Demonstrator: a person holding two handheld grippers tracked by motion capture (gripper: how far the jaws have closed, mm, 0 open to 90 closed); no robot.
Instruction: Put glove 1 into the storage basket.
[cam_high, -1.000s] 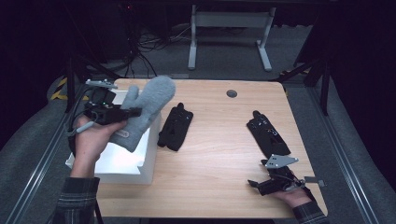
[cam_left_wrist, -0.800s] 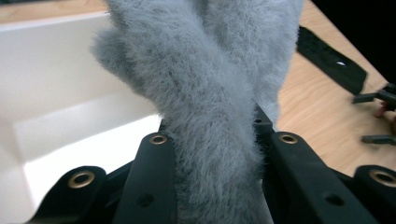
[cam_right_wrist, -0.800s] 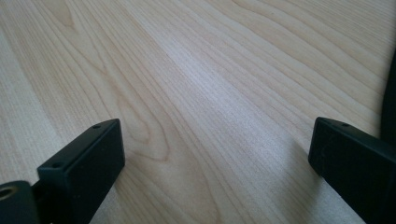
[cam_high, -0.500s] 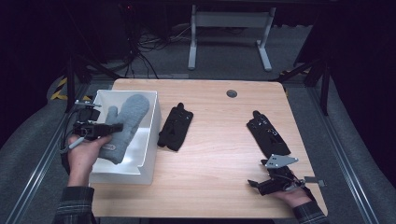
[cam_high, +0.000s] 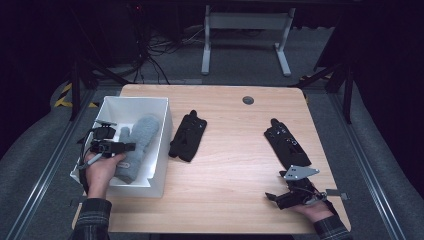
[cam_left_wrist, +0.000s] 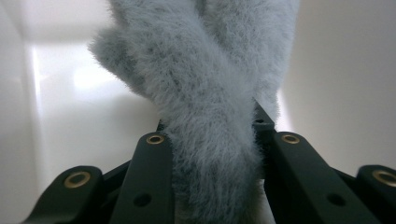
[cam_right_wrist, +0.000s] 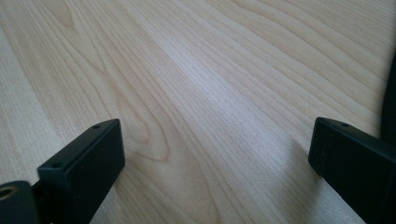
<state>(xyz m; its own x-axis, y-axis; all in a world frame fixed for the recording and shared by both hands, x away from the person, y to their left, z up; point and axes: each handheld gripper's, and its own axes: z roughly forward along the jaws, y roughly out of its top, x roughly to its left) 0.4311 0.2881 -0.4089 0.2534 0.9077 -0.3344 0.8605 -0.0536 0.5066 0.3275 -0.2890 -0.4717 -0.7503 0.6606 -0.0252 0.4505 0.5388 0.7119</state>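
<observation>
Inside white box (cam_high: 159, 145), grey mitten (cam_high: 136, 147), left gripper (cam_high: 120, 147) clamped

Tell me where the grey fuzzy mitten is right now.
In the high view the grey mitten lies inside the white bin at the table's left, clamped by the left gripper; a black glove lies just right of the bin.

One grey mitten (cam_high: 136, 147), in one white box (cam_high: 159, 145). Two black gloves (cam_high: 188, 135) (cam_high: 287, 143) on one table (cam_high: 235, 165). Two grippers: left (cam_high: 131, 147), right (cam_high: 270, 196).
</observation>
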